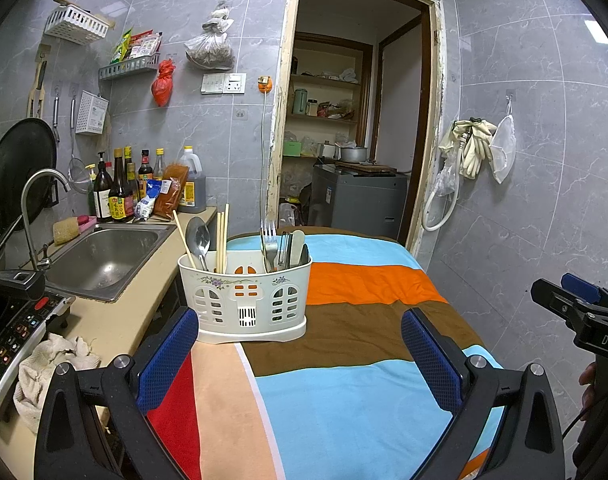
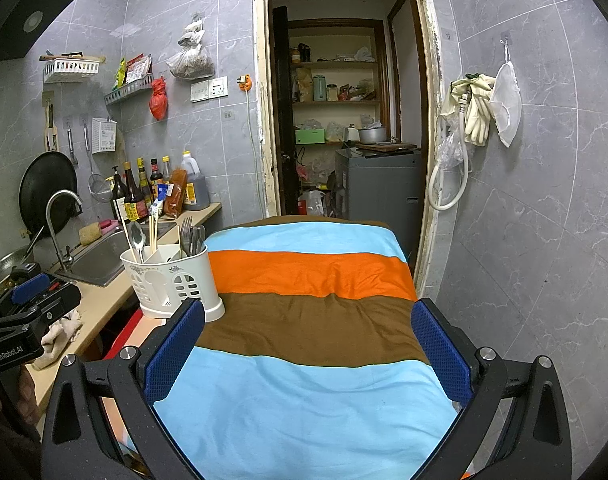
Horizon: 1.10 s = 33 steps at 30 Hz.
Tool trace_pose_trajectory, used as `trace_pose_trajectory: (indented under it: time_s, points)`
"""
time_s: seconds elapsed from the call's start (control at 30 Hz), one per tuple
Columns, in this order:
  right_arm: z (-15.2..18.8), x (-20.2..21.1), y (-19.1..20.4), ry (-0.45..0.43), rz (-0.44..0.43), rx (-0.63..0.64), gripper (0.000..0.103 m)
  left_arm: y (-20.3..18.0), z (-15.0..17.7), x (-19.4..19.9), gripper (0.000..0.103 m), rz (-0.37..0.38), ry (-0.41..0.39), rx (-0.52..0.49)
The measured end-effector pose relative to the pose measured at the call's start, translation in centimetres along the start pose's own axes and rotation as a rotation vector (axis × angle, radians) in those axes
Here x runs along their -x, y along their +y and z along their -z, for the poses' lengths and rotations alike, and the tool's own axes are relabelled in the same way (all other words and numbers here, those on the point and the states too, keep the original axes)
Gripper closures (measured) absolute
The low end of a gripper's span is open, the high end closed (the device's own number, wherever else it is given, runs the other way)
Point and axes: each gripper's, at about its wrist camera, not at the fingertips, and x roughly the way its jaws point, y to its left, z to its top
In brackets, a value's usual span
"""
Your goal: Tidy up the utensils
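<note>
- Utensil holder [image 1: 246,300] sits on the striped cloth [image 1: 344,380] at the left edge of the desk, right beside the sink counter [image 1: 116,328]. It's a cream plastic caddy with little window cut-outs and a flower print.
- Inside it everything stands upright, handles down: chopsticks [image 1: 223,236] and a spoon [image 1: 197,238] in the left compartment, forks [image 1: 269,240] and what looks like knives in the right one. The middle section looks empty from here.
- Left tool [image 1: 300,348] is spread wide with nothing between its blue pads, and the holder is dead ahead of it, just past the fingertips and a touch toward its left finger.
- Right tool [image 2: 308,344] is also spread wide and empty; for it the holder [image 2: 172,280] lies off to the left, just beyond its left finger, so it would need to swing over.
- Judging by that, the left one is nearer and better lined up. Since the utensils' long axes run vertical, any grab probably has to come from above or pinch sideways across a shaft.
- Nothing loose shows on the cloth, so the sorting looks mostly done, or about to be redone.
- Readable writing: "GenRobot.AI" on the left tool's body in the right wrist view, "DAS" on the right tool's body in the left wrist view. The sauce bottles [image 1: 120,196] have labels, too small to read.
</note>
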Motion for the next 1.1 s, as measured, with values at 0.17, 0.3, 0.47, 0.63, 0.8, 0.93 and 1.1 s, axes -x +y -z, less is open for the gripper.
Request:
trace_pose_trajectory:
  time_s: [0.17, 0.3, 0.47, 0.63, 0.8, 0.93, 1.1]
  points:
    - [-0.06, -0.02, 0.17, 0.000, 0.000, 0.000, 0.002, 0.03, 0.02, -0.02, 0.001, 0.000, 0.000, 0.000]
    - [0.05, -0.06, 0.14, 0.000, 0.000, 0.001, 0.002, 0.06, 0.01, 0.00, 0.001, 0.001, 0.000, -0.001]
    - [0.01, -0.07, 0.20, 0.001, 0.000, 0.001, 0.002, 0.11, 0.00, -0.01, 0.001, 0.001, 0.000, -0.001]
    - [-0.03, -0.08, 0.17, 0.001, 0.000, 0.001, 0.002, 0.07, 0.03, -0.03, 0.001, 0.000, 0.001, -0.001]
    - [-0.04, -0.08, 0.15, 0.001, 0.000, 0.001, 0.002, 0.18, -0.03, -0.05, 0.001, -0.014, 0.005, -0.004]
    - [-0.04, -0.09, 0.16, 0.003, 0.000, 0.001, 0.002, 0.45, -0.03, 0.02, 0.001, -0.016, 0.005, -0.004]
    - [-0.07, -0.09, 0.20, 0.003, 0.000, 0.002, 0.002, 0.61, -0.04, 0.04, 0.001, -0.019, 0.007, -0.007]
